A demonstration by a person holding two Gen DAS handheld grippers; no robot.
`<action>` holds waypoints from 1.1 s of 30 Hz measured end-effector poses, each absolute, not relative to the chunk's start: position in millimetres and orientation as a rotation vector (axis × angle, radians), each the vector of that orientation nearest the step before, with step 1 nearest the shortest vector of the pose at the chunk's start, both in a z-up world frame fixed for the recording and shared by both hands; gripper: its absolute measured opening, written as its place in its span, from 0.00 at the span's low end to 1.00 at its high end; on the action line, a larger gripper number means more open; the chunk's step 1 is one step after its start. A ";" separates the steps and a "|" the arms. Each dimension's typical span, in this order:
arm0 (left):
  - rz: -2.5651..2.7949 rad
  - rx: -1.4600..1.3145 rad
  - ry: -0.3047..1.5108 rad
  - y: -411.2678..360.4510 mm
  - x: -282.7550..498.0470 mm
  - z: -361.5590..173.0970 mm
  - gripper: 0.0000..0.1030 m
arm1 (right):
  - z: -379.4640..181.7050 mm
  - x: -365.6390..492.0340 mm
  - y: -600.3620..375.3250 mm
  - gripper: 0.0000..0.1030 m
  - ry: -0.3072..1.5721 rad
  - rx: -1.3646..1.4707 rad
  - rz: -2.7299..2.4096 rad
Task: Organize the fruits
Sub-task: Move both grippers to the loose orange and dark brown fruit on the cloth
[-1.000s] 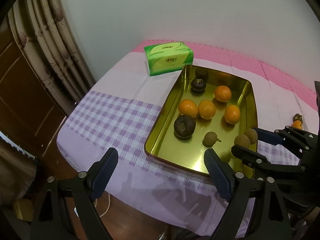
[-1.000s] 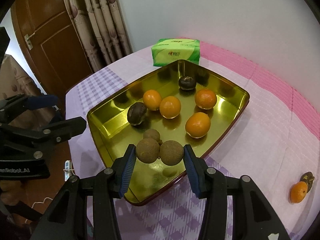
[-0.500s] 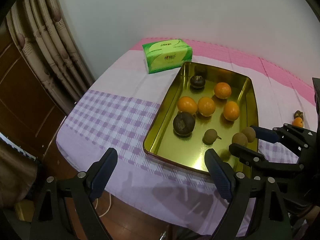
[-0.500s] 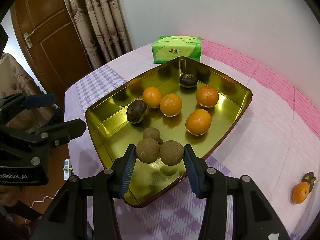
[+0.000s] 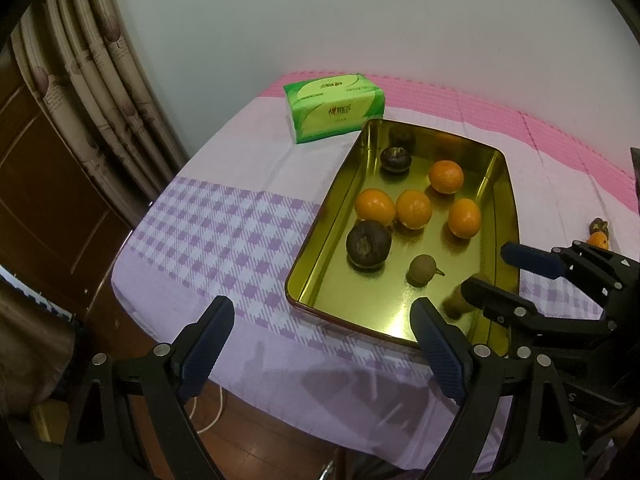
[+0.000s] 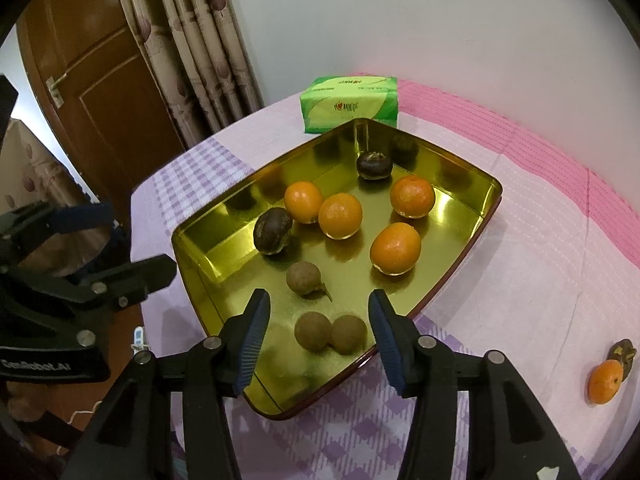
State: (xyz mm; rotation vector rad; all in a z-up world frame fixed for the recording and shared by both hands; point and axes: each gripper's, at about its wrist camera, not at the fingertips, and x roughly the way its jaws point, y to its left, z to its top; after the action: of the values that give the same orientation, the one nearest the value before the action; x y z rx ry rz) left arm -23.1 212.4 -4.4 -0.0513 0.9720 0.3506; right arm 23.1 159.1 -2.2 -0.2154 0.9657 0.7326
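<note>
Dim, warm indoor light from above, both fisheye views dark-vignetted at the corners with curtain (image 6: 192, 52) and door (image 6: 92, 92) lines bowed toward the edges. The gold tray (image 6: 452, 276) throws bright glare patches on its floor and mirrors the oranges (image 6: 395, 248) in its walls; soft gripper shadows fall on the checked tablecloth (image 5: 224, 236). Centre is sharp, but the brown fruit (image 5: 454, 305) by the right gripper's finger in the left view is motion-blurred and the rim areas are soft.

Ahead of my jaws, green tissue pack (image 6: 349, 103) on pink-and-lilac cloth (image 6: 532, 216), off to their left, patterned curtain (image 6: 192, 52), brown door (image 6: 84, 72).
</note>
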 end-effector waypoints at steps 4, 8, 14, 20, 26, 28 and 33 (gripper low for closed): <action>0.351 -0.049 0.972 212.2 -22.8 -5.0 0.87 | 3.8 22.0 157.2 0.51 0.948 -0.200 0.733; 0.354 -0.045 0.975 212.3 -24.4 -7.4 0.87 | 12.2 18.9 148.3 0.54 0.930 -0.167 0.721; 0.355 -0.038 0.980 211.9 -23.2 -9.3 0.87 | 22.1 9.6 121.2 0.59 0.912 -0.106 0.685; 0.359 -0.026 0.984 209.0 -21.7 -9.1 0.87 | 34.0 -4.2 79.8 0.64 0.882 -0.068 0.620; 0.366 0.004 0.989 201.0 -20.5 -9.0 0.87 | 38.3 -12.8 15.7 0.70 0.860 -0.029 0.475; 0.368 0.020 0.992 197.2 -19.9 -9.9 0.87 | 35.8 -13.9 -9.3 0.70 0.864 -0.013 0.417; 0.348 0.062 0.990 182.9 -18.7 -7.9 0.87 | 27.6 -11.7 -70.1 0.70 0.862 -0.017 0.227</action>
State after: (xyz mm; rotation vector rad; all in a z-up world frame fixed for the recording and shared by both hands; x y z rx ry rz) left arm -18.7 182.9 -7.9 0.0621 0.9901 0.3475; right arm -11.7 -70.1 27.6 -0.0171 0.8622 0.2269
